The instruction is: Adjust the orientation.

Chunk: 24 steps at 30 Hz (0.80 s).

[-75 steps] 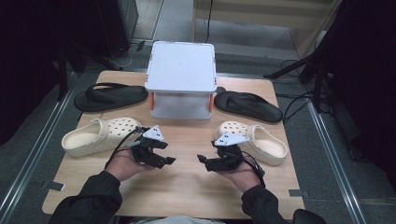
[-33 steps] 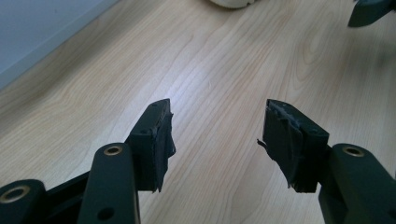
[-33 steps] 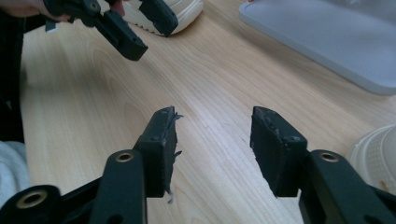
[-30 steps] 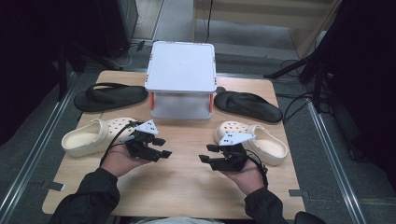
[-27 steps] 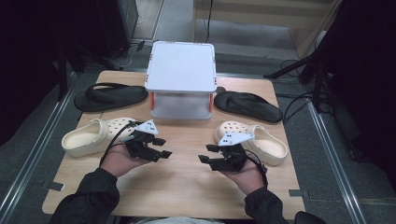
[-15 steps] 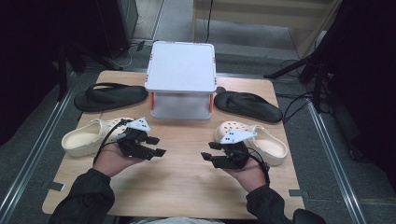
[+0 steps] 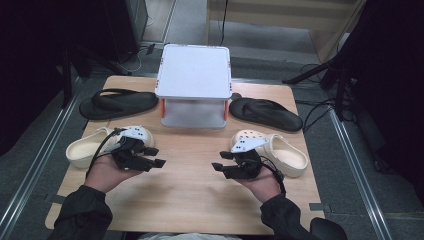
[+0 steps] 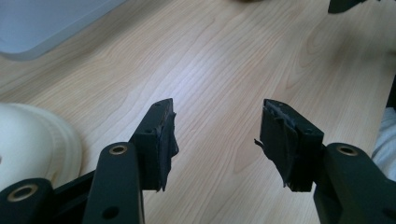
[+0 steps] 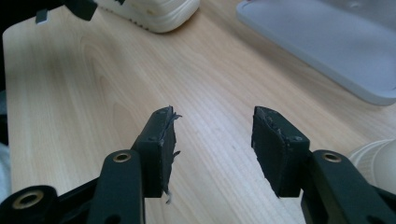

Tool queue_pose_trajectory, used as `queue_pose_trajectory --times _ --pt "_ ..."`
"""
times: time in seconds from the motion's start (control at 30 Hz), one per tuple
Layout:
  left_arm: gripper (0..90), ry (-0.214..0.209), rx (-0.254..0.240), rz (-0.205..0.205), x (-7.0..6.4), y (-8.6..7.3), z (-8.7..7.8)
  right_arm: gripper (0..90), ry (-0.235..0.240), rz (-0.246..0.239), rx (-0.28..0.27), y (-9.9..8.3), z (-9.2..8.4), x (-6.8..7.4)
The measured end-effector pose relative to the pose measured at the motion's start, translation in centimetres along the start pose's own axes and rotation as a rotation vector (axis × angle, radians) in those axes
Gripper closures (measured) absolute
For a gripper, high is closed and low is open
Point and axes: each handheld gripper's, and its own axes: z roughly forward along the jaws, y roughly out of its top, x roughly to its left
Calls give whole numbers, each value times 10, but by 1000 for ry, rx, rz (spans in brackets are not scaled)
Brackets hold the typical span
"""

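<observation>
Two cream clogs lie on the wooden table point(image 7: 190, 170), one at the left point(image 7: 82, 150) and one at the right point(image 7: 287, 156). My left gripper point(image 7: 154, 156) hovers just right of the left clog, open, pointing toward the table's middle; its jaws have just been closing a little with nothing between them. In the left gripper view the gripper point(image 8: 217, 135) has bare wood between its pads and the clog point(image 8: 32, 140) beside its left jaw. My right gripper point(image 7: 221, 161) is open beside the right clog's toe, and in its own view the gripper point(image 9: 212, 140) is empty.
A white two-level stand point(image 7: 194, 75) sits at the back centre. Black flip-flops lie at the back left point(image 7: 117, 102) and back right point(image 7: 267, 114). In the right gripper view the stand's base point(image 9: 336, 42) and the left clog point(image 9: 154, 11) are ahead.
My left hand has shifted left and slightly up, closer to the left clog. The right hand has stayed where it was.
</observation>
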Motion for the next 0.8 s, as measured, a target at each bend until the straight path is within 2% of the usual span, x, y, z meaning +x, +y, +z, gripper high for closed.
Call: queue_pose_trajectory --times 0.17,0.33,0.43,0.73,0.8 --pt "470 16 -6 -27 4 -7 -9 519 1 8 -30 4 0 -1" --pt "477 24 -21 -66 12 -15 -23 521 23 -2 -2 6 6 0" --pt "477 43 -30 -80 15 -19 -31 522 37 -6 17 7 10 1" --pt "485 84 -63 -125 23 -36 -60 538 69 -20 32 12 19 3" --pt "485 104 -68 -137 25 -39 -66 537 76 -26 33 13 21 3"
